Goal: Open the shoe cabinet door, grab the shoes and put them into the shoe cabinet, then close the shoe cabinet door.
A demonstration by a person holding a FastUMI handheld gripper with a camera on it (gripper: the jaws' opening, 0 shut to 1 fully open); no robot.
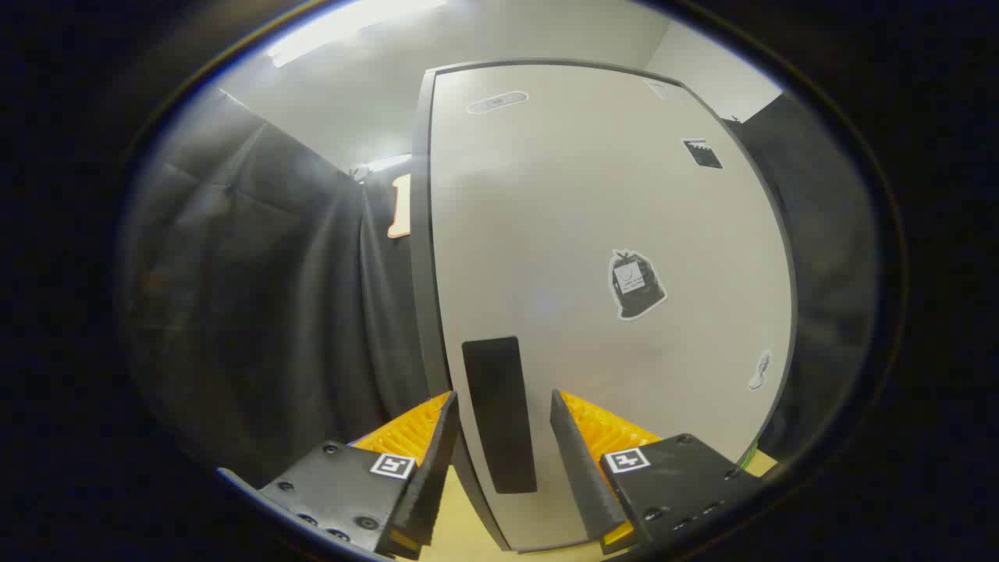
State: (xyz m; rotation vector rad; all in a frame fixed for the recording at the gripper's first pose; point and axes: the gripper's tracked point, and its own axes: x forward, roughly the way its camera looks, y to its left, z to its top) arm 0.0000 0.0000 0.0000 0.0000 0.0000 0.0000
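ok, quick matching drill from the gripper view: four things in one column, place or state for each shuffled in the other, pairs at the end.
Things
1. cabinet door
2. dark handle
3. bag-shaped sticker
4. gripper

Place or state
A. open, fingers either side of the handle
B. closed, pale, dark-edged
C. on the door's lower part, between the fingers
D. mid-door, beyond the fingers, on the side away from the handle

Pairs: 1-B, 2-C, 3-D, 4-A

Black cloth wall [257, 312] — white ceiling [390, 86], bright strip light [351, 27] overhead.
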